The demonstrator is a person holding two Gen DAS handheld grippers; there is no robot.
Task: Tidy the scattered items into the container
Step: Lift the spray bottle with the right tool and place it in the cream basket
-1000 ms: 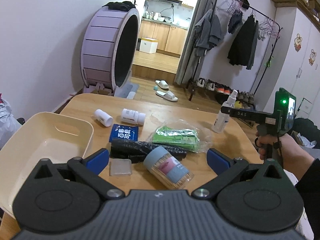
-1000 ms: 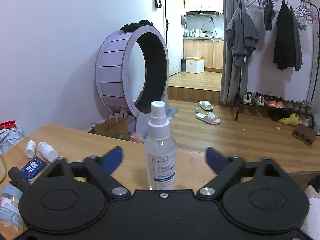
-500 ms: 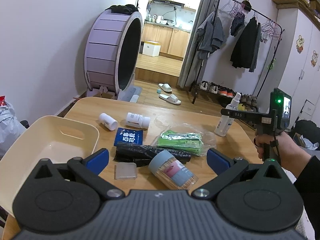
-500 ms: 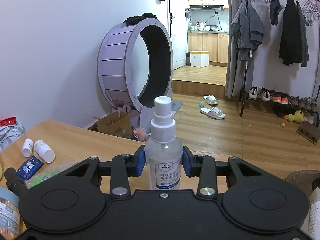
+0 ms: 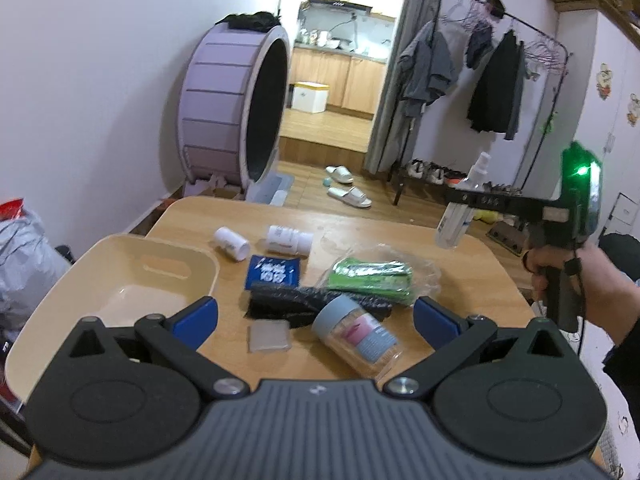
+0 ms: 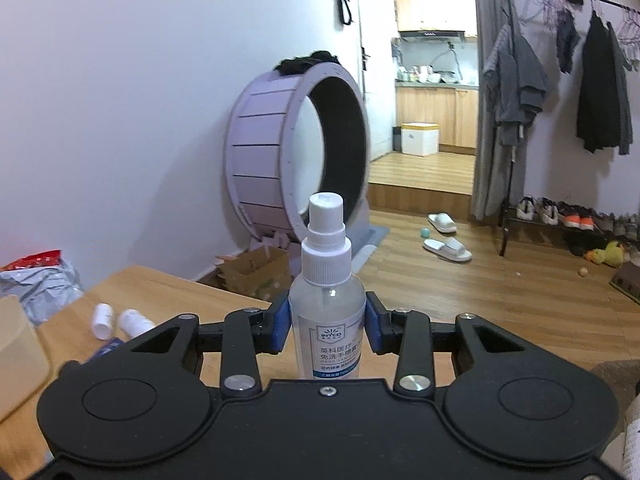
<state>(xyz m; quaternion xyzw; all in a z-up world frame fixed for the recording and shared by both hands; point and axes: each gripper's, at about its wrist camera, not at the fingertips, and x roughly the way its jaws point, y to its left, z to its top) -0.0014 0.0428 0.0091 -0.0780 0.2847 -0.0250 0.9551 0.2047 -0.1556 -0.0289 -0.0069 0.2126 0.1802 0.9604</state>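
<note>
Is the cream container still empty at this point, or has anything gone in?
Empty as far as visible: the cream container's visible floor is bare. The left tool hides its near corner, so that part cannot be told.

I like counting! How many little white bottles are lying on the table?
2. One white pill bottle lies beside the cream bin; the other white pill bottle lies right next to it, above the blue packet.

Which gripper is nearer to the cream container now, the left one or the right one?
Left. The left gripper hangs open just beside the cream container; the right gripper, holding the spray bottle, is across the table.
</note>
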